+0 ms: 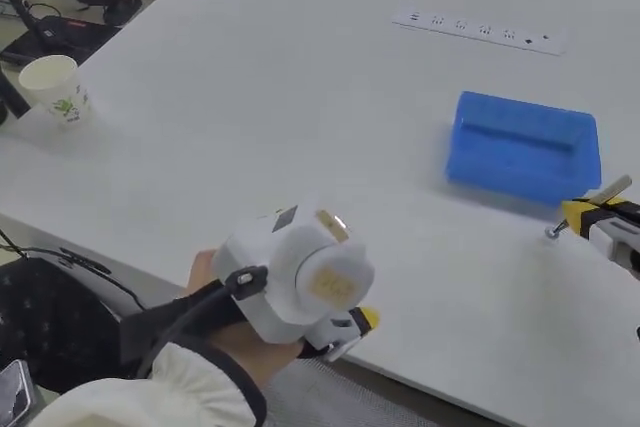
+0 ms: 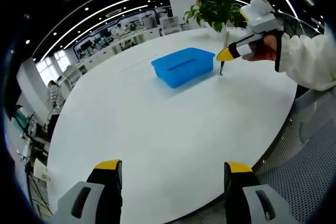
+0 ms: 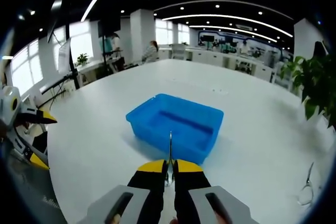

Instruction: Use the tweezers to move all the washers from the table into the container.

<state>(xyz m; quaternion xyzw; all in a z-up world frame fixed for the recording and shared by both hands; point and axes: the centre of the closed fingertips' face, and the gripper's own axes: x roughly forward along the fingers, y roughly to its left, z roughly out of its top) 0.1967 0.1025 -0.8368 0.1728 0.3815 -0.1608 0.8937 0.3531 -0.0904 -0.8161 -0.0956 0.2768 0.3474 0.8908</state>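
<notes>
The blue container [image 1: 525, 147] stands on the white table [image 1: 300, 127] at the right; it is also in the left gripper view [image 2: 184, 65] and the right gripper view [image 3: 176, 124], and what I see of its inside looks bare. My right gripper [image 3: 170, 165] is shut on the thin metal tweezers [image 3: 170, 142], which point at the container's near wall. In the head view this gripper [image 1: 580, 213] is at the right edge, with the tweezers' tip [image 1: 552, 233] down at the table just in front of the container. My left gripper [image 2: 174, 169] is open and holds nothing, over the table's near edge [image 1: 355, 325].
A white power strip [image 1: 480, 32] lies at the far side behind the container. A paper cup [image 1: 55, 87] stands at the table's left edge. A small metal tool [image 3: 307, 187] lies on the table to the right of my right gripper. A potted plant [image 2: 215, 11] stands beyond the table.
</notes>
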